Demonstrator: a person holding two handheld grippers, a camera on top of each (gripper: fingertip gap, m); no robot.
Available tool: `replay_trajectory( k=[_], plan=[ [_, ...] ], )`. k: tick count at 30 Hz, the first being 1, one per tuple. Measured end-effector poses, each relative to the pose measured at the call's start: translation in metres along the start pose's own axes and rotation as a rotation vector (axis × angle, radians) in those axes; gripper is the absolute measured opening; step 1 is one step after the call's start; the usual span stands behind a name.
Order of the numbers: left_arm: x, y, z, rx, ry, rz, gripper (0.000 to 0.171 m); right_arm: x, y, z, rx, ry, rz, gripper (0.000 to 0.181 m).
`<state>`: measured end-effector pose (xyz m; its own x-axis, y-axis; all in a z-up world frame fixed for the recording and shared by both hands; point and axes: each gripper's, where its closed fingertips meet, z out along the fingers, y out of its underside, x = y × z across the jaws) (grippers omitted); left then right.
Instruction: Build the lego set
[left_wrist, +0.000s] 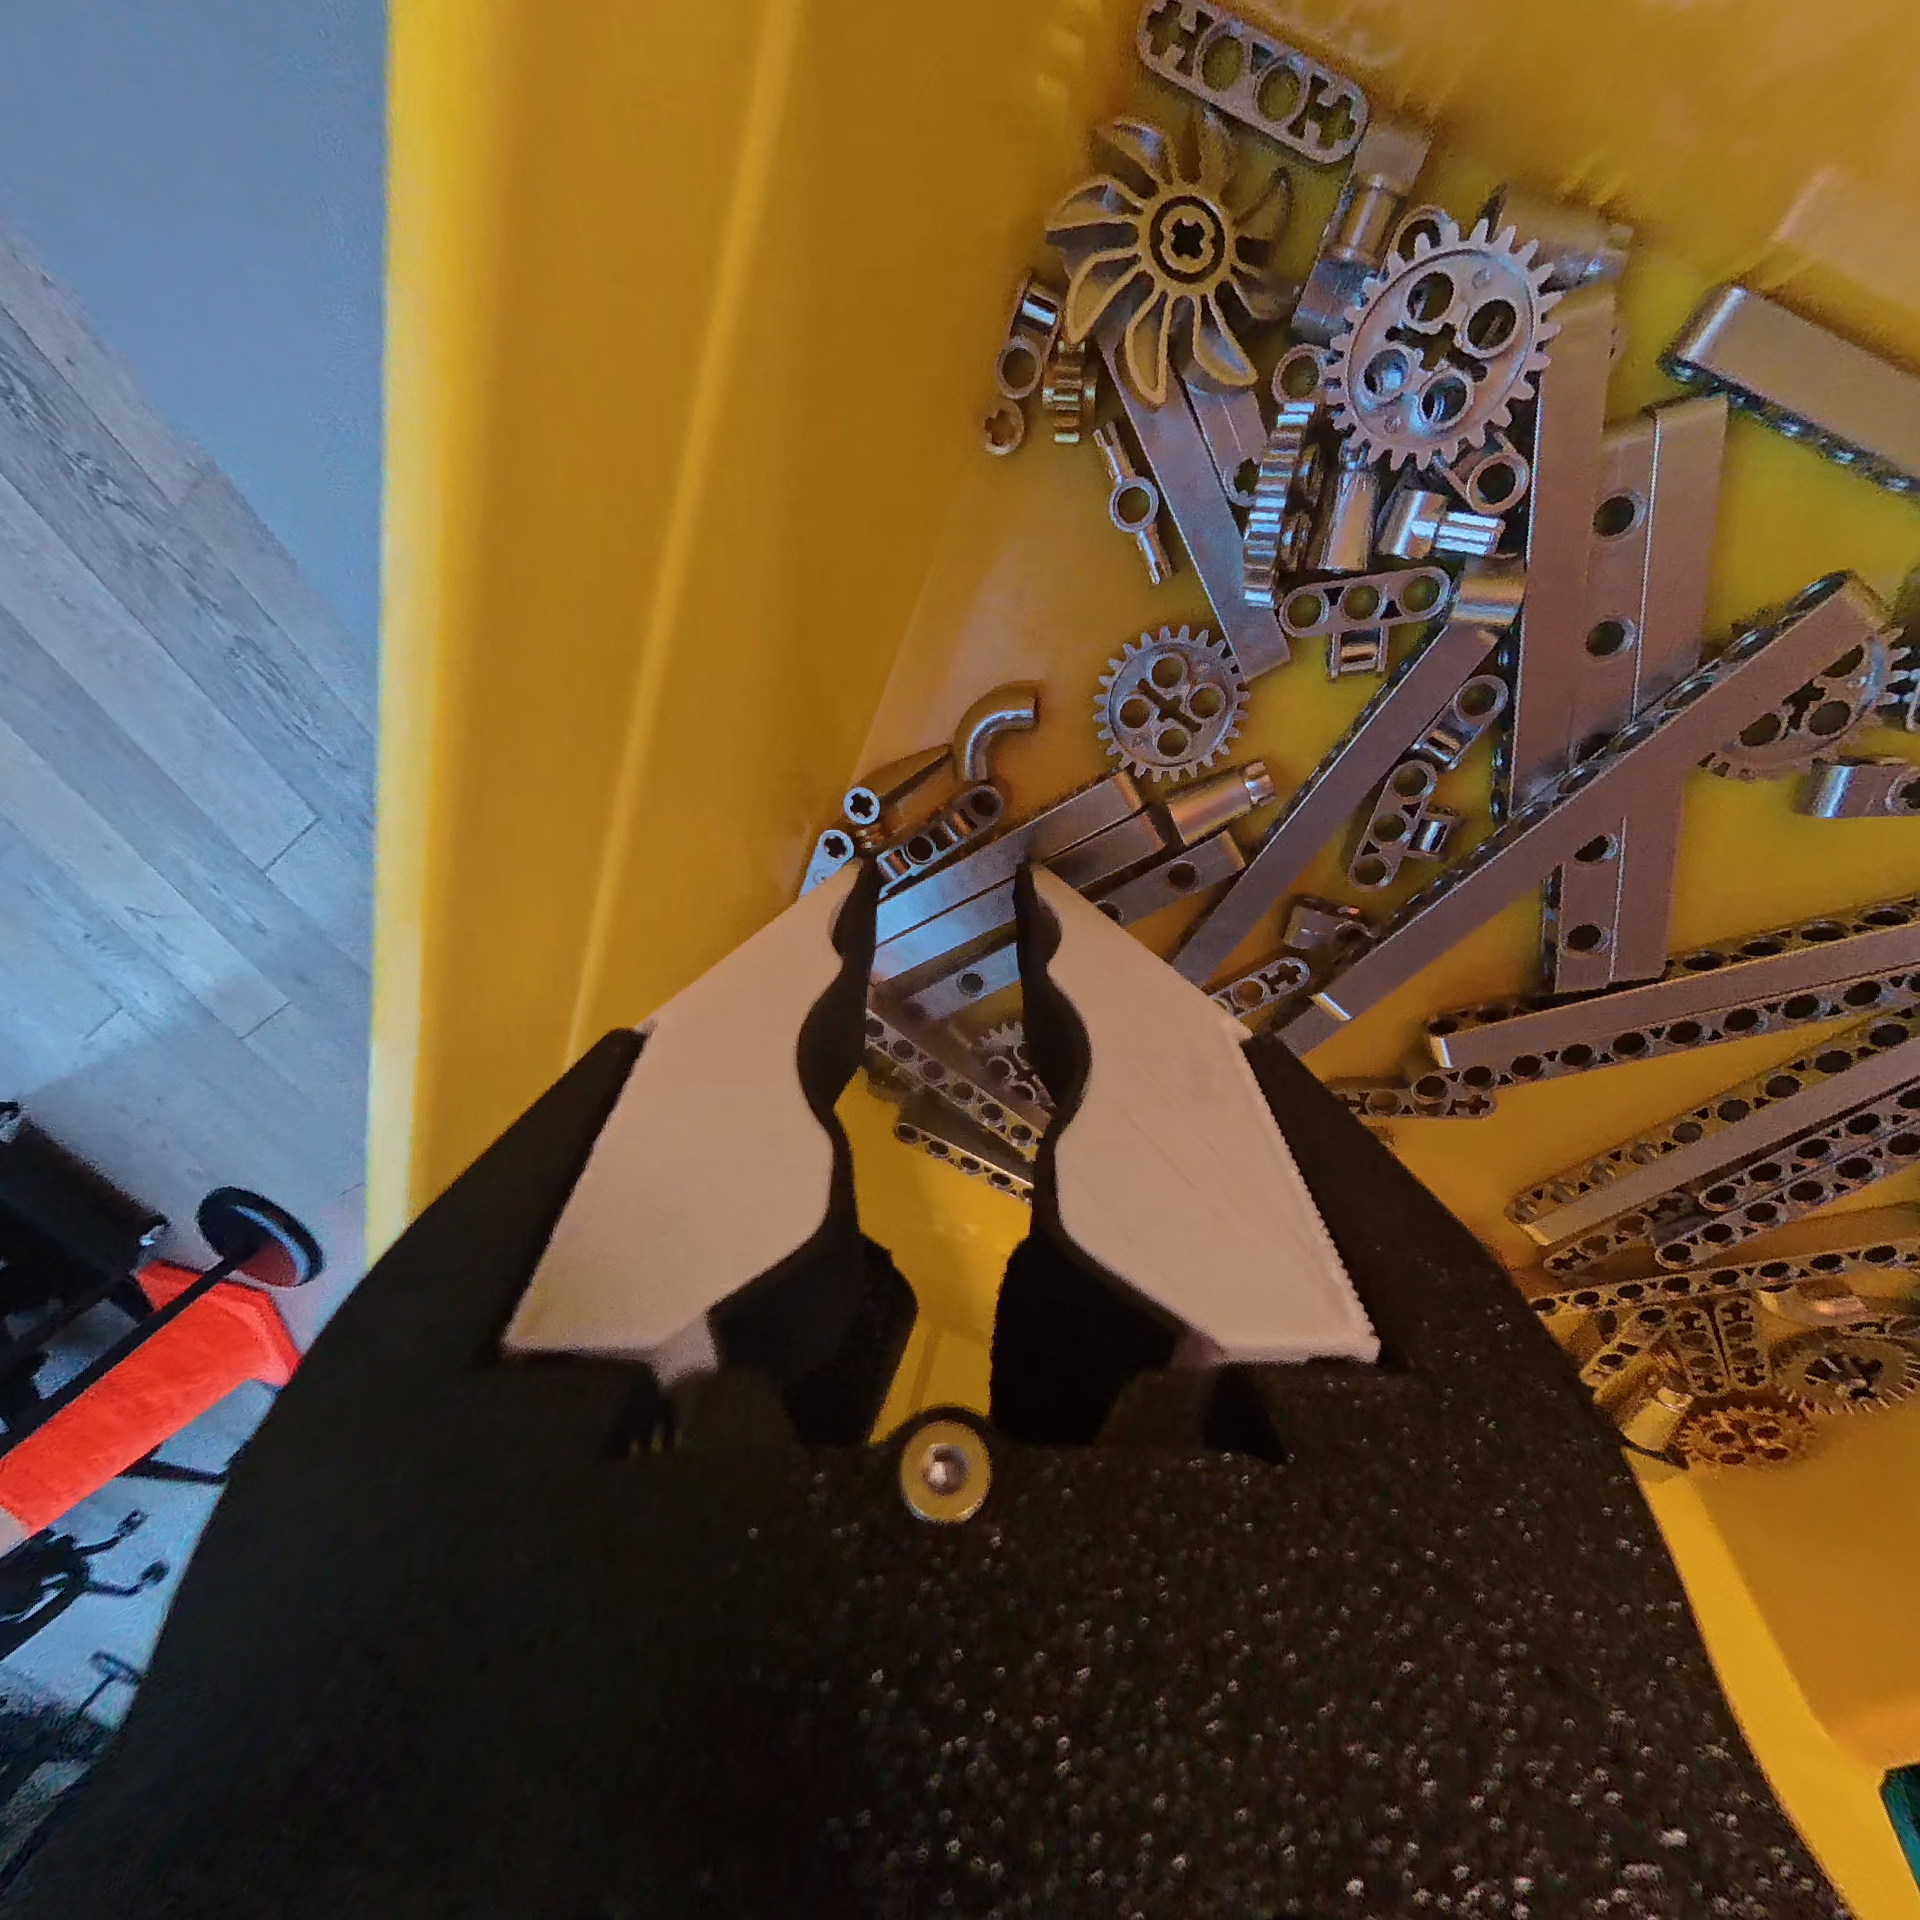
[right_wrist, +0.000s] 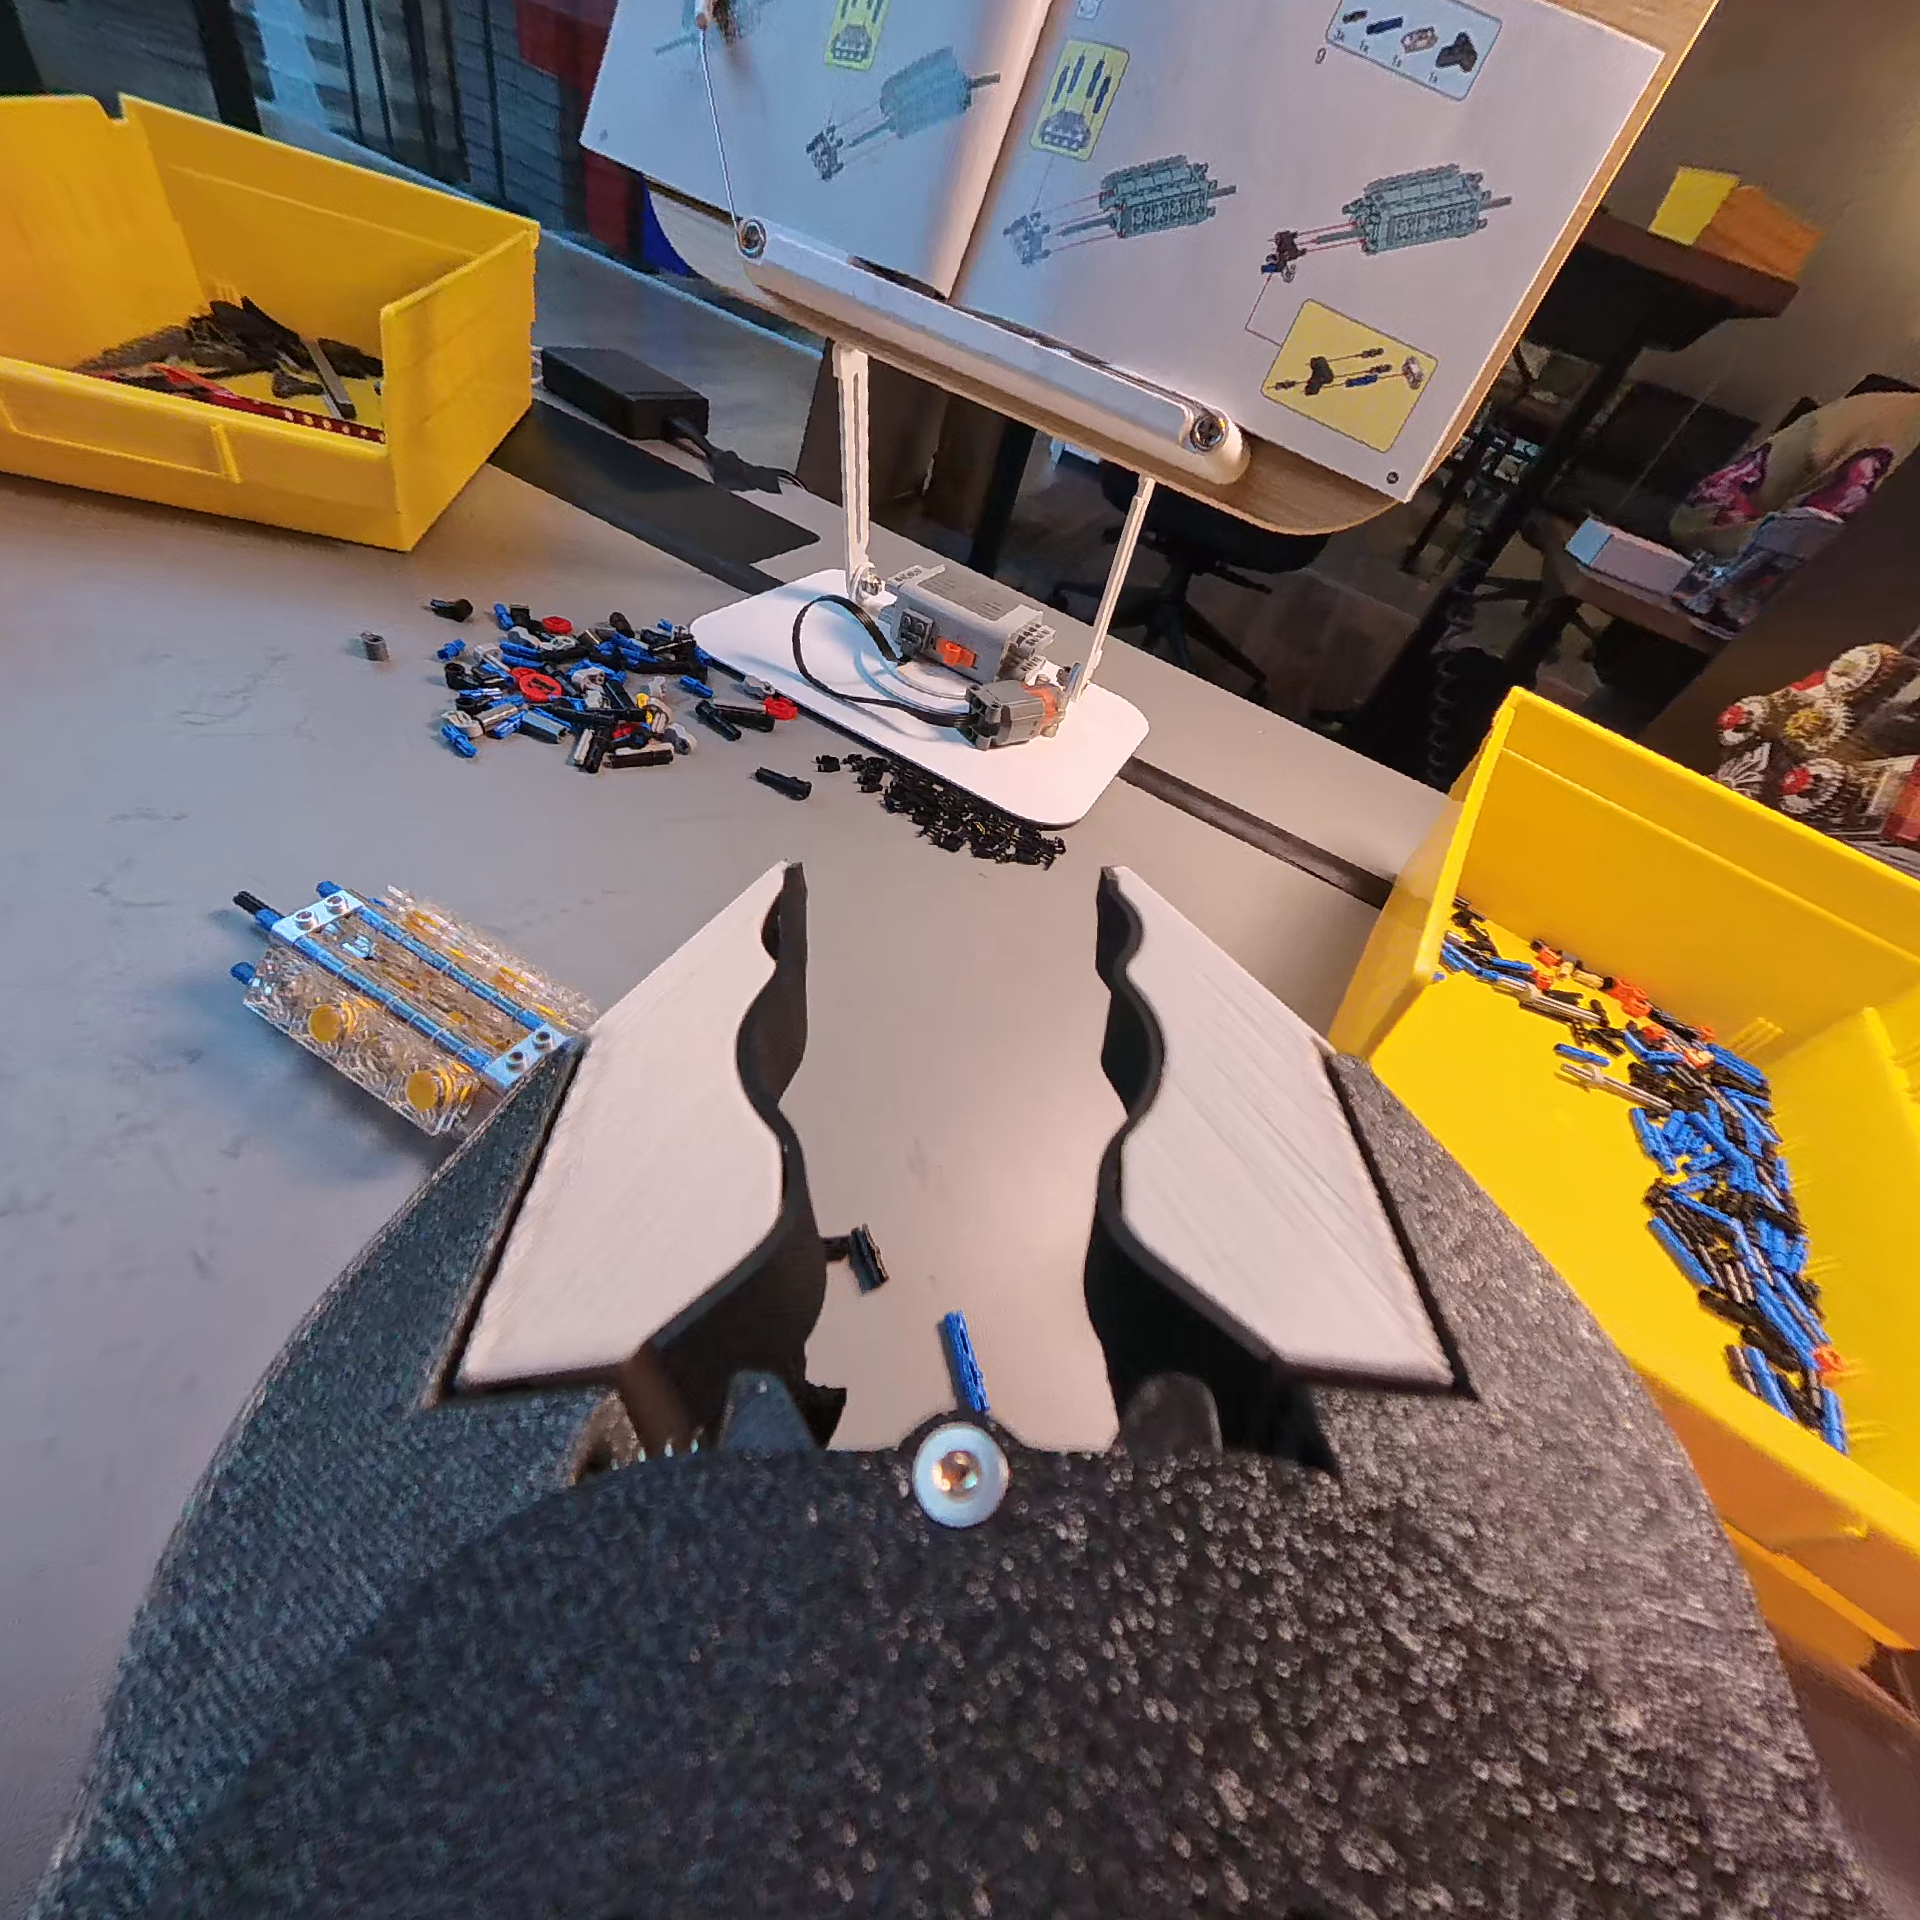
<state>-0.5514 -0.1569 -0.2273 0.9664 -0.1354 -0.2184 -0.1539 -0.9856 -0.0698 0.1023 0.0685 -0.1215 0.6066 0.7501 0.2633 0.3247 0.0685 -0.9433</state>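
Left wrist view: the left gripper (left_wrist: 940, 883) dips into a yellow bin (left_wrist: 623, 520), jaws partly apart around stacked grey beams (left_wrist: 997, 883) at frame centre; whether it pinches them is hard to tell, and its body hides the pile's lower part. Right wrist view: the right gripper (right_wrist: 951, 904) hangs wide open and empty over bare grey table (right_wrist: 156, 727), a clear block assembly (right_wrist: 405, 1008) left, a second yellow bin (right_wrist: 1621, 842) crowding the right edge.

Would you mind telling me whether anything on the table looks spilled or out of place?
Yes: loose blue, black and red pins lie scattered on the grey table, outside the yellow bins, and a heap of black pins sits against the stand's white base. Nothing looks damaged.
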Motion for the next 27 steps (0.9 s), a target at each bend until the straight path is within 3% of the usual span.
replay_trajectory(
  k=[4, 12, 19, 27],
  plan=[
    [0.004, 0.000, 0.001, 0.021, 0.066, -0.012, 0.018, 0.001, 0.002, -0.001, 0.000, 0.006, 0.004, 0.054],
    [0.000, 0.003, -0.001, -0.006, 0.033, 0.049, 0.021, 0.002, 0.008, 0.000, -0.005, 0.006, 0.013, 0.054],
    [-0.016, -0.004, -0.013, 0.071, 0.015, 0.049, 0.017, 0.006, 0.010, 0.000, -0.001, 0.016, 0.025, 0.054],
    [-0.012, -0.007, -0.006, 0.071, 0.018, 0.212, 0.012, 0.004, 0.009, 0.005, -0.014, 0.007, 0.016, 0.054]
  ],
)
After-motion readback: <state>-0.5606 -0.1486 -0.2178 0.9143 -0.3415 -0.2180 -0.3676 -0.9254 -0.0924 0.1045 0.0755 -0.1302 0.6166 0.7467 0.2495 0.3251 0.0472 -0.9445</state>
